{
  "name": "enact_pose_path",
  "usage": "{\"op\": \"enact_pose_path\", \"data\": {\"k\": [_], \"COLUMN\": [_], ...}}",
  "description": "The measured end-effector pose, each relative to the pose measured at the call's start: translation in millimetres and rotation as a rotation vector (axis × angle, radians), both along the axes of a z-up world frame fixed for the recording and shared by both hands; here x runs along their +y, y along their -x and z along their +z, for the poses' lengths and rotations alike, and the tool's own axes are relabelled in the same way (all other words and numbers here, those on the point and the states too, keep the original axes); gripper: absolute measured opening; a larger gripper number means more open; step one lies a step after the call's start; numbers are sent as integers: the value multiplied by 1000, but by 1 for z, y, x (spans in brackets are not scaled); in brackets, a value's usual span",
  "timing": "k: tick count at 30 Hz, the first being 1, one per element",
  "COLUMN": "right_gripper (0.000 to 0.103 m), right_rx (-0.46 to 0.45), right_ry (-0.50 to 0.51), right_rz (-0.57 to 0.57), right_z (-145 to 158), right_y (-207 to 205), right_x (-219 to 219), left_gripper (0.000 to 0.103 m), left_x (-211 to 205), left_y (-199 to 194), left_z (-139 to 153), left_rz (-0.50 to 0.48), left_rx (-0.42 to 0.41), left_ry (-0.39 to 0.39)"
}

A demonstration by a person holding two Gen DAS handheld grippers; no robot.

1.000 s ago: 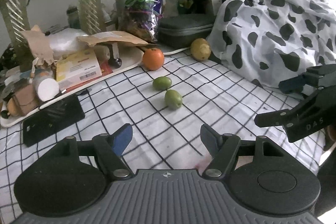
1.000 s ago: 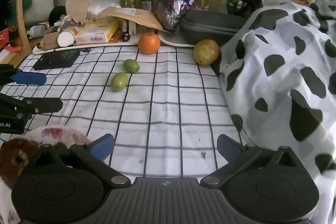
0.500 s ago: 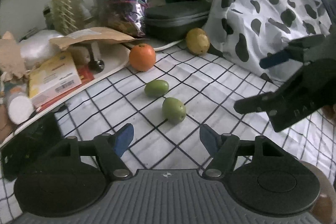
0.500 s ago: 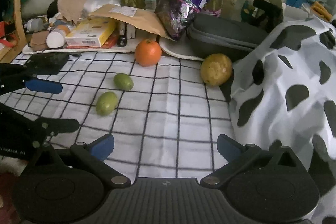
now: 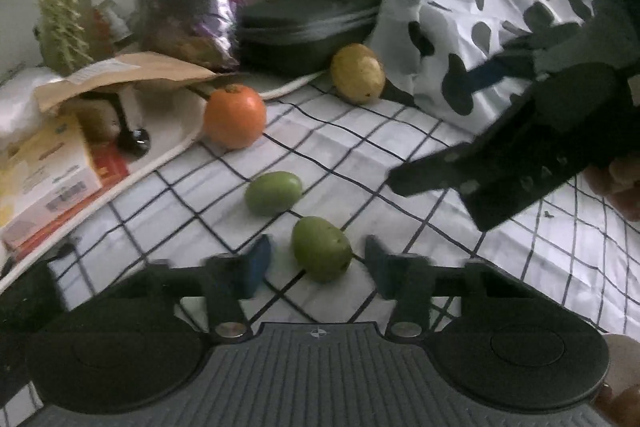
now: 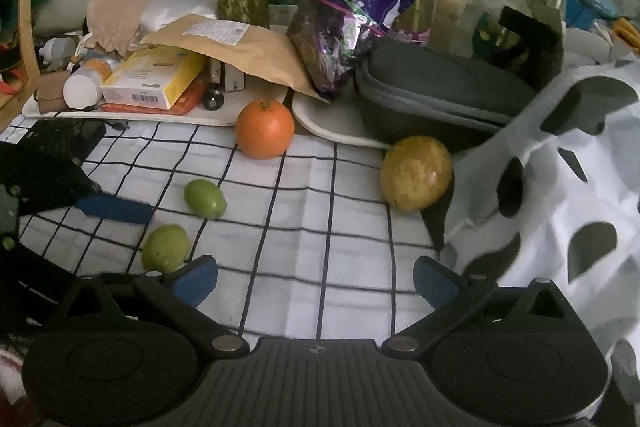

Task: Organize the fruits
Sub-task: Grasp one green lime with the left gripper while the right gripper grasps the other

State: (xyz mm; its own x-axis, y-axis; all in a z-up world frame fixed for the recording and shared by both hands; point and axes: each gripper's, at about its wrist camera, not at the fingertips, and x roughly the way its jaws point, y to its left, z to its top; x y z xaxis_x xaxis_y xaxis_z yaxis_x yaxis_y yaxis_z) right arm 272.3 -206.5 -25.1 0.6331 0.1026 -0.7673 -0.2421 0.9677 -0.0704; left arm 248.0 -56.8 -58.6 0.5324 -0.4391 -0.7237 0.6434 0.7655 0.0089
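On the checked cloth (image 5: 400,131) lie an orange (image 5: 235,115), a yellow fruit (image 5: 358,73) and two green fruits. My left gripper (image 5: 318,263) straddles the nearer green fruit (image 5: 321,249). Its jaws are closing, with a small gap still showing on each side of the fruit. The other green fruit (image 5: 273,192) lies just beyond it. My right gripper (image 6: 316,283) stands open over bare cloth with nothing between its fingers. In the right wrist view the orange (image 6: 264,129) and the yellow fruit (image 6: 416,173) are ahead, and the nearer green fruit (image 6: 165,247) sits by the left fingertip.
A cow-print cloth (image 6: 560,195) is heaped along the right. Behind the fruits stand a grey zip case (image 6: 436,87), a purple bag (image 6: 360,15), plant vases and a white tray (image 6: 120,115) piled with boxes and a brown envelope. A black flat object (image 6: 60,139) lies at the left.
Both grippers have moved forward and down toward the fruits. The left gripper now straddles the nearer green fruit and its fingers stand closer together. The right gripper has kept its wide opening.
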Motion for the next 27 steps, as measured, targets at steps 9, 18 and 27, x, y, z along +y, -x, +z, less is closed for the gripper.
{"op": "enact_pose_path", "data": {"k": [9, 18, 27], "right_gripper": [89, 61, 31], "right_rx": [4, 31, 4], "right_ry": [-110, -140, -154], "right_rz": [90, 213, 227], "right_z": [-7, -26, -24], "right_y": [-19, -39, -39], "right_x": [12, 46, 50], "left_gripper": [32, 31, 31], "left_x": [25, 51, 53], "left_y": [-16, -26, -21], "left_z": [8, 21, 26], "left_rz": [99, 173, 161], "left_rx": [16, 3, 10], "left_ry": [9, 25, 37]}}
